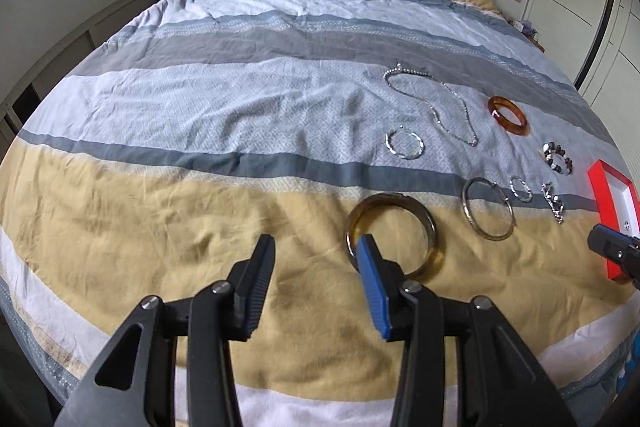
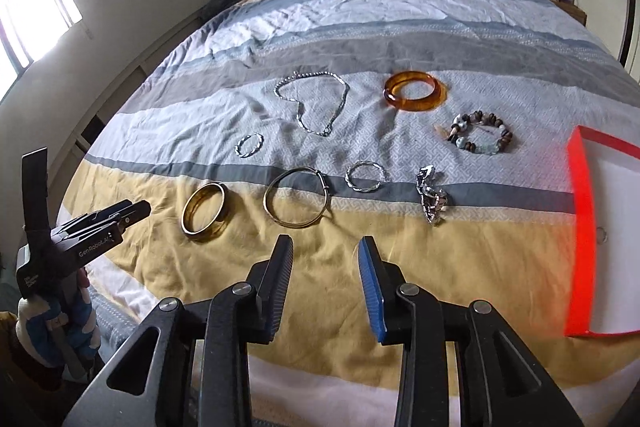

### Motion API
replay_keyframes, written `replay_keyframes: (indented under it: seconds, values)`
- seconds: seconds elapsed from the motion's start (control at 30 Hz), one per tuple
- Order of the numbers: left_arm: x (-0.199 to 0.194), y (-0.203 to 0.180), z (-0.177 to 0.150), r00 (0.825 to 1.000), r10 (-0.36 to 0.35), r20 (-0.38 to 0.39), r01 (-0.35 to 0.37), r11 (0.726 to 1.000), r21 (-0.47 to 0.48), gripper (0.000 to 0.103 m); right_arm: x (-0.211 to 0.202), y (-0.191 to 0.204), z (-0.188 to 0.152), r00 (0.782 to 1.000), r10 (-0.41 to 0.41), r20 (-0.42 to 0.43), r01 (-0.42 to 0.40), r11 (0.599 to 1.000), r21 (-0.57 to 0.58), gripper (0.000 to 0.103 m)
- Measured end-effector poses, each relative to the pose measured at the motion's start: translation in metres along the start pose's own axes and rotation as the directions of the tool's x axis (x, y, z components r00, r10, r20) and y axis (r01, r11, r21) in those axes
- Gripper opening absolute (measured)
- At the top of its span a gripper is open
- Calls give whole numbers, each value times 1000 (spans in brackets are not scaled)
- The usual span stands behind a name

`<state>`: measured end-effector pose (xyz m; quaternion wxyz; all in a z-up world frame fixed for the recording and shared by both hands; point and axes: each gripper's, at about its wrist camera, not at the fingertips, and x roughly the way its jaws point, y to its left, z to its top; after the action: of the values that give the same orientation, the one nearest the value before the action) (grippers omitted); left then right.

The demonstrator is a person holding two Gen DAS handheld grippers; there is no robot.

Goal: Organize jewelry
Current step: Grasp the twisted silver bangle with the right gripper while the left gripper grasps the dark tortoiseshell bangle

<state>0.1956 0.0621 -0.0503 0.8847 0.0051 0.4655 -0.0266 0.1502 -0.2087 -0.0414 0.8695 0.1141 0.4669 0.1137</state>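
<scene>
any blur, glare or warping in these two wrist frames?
Left wrist view: strong fisheye bowing of the striped quilt, dark vignette at the corners, jewelry fairly sharp, left claw sharp. Right wrist view: red-rimmed white tray smeared by motion blur along its near edge, window blown out at left, wide gold bangle slightly soft.

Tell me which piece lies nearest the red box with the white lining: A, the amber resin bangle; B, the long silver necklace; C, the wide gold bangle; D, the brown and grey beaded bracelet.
D: the beaded bracelet lies just left of the red box; the others lie farther left.
</scene>
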Motion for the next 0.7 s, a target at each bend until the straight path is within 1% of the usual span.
replay_keyframes:
  seconds: [0.17,0.3,0.57,0.7]
  values:
    - [28,-4,5,1000,-4,-29,3,1000,-6,41,39,-11,13,1000,18,-22,-17,999,38,34]
    - [44,-5,3,999,-11,-45,11,1000,-1,41,60,-22,19,999,23,-32,-21,997,75,34]
    - [63,-3,-3,996,-43,-84,42,999,-19,41,86,-40,26,999,26,-46,-20,990,137,34]
    - [67,-4,-5,996,-36,-87,35,999,-15,41,96,-45,28,998,30,-53,-22,988,153,34]
